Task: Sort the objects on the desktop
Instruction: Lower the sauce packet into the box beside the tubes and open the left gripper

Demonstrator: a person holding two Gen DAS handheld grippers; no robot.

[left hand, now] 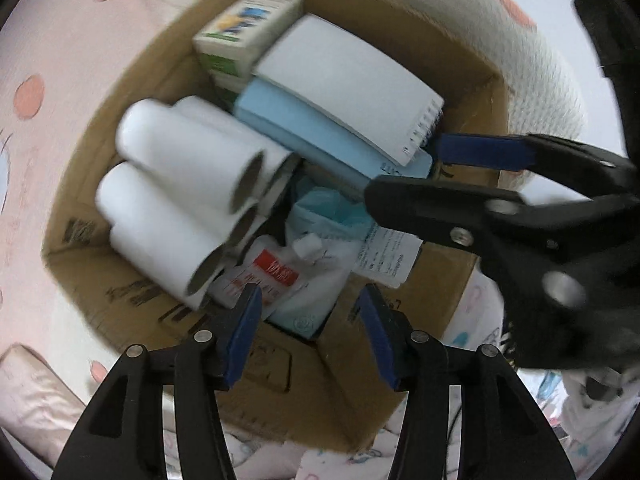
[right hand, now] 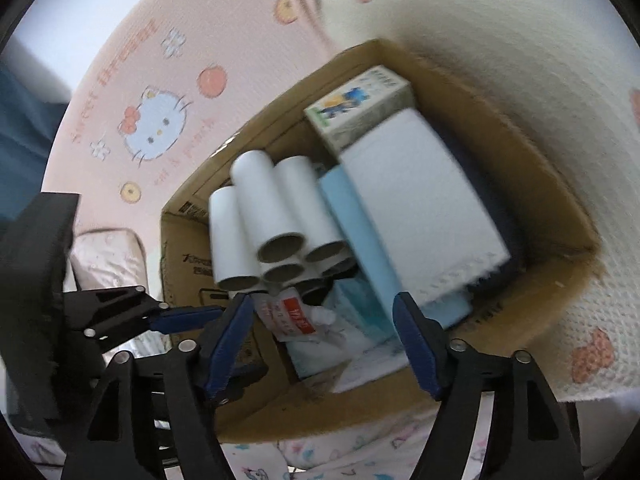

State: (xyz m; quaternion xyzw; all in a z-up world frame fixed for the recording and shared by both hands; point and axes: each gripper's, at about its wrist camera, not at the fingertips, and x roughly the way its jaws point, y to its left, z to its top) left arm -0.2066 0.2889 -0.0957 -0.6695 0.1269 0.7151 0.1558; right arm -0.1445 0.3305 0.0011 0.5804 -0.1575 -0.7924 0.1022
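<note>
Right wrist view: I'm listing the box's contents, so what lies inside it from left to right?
White paper rolls → light blue pad → white notebook, all inside the cardboard box.

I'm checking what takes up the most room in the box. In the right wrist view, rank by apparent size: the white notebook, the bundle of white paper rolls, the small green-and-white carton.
1. White notebook and bundle of white paper rolls: look alike, no ranking.
2. Small green-and-white carton, though it lies farthest from the camera.
</note>
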